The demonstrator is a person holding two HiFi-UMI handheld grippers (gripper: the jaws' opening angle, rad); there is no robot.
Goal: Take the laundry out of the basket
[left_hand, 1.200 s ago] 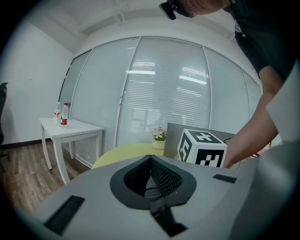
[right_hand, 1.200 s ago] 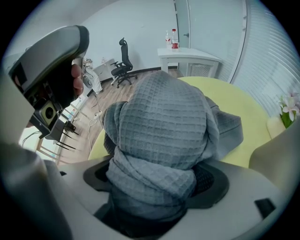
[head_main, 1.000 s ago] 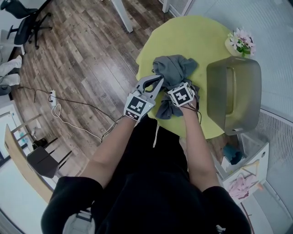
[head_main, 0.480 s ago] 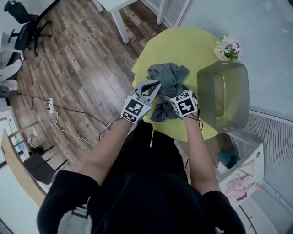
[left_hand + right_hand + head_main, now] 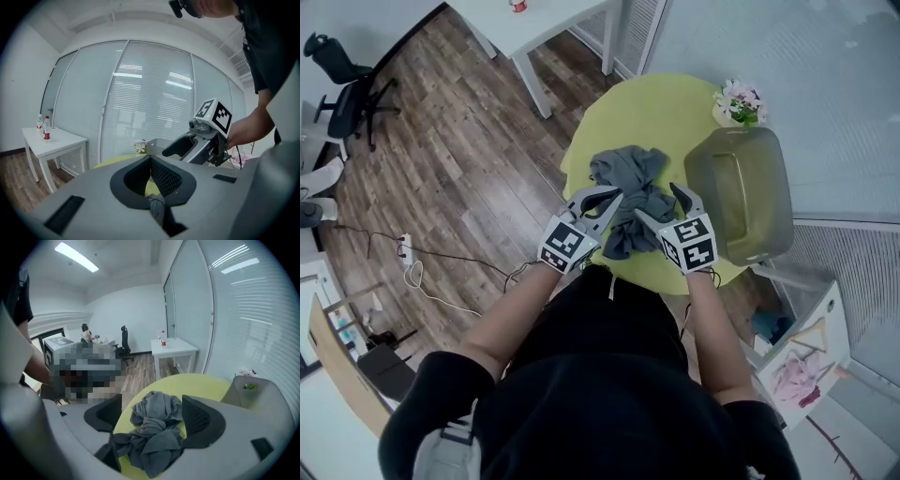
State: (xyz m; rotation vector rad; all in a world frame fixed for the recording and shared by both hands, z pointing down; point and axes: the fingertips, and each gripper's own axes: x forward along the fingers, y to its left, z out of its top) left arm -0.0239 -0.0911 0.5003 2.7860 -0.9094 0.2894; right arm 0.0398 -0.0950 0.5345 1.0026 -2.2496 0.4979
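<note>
Your left gripper (image 5: pixel 615 197) is all but closed, with a fold of the grey laundry (image 5: pixel 623 173) pinched between its jaws. The heap lies on the yellow table (image 5: pixel 666 108). Your right gripper (image 5: pixel 655 200) gapes wide around it, gripping nothing. The basket (image 5: pixel 712 187) stands at the heap's 3 o'clock.

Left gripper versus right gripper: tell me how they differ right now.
The left gripper has its jaws closed, pinching a fold of the gray garment; the right gripper has its jaws wide apart, gripping nothing. The left sits at the garment's left side, the right at its right. Both are over the yellow table.
</note>
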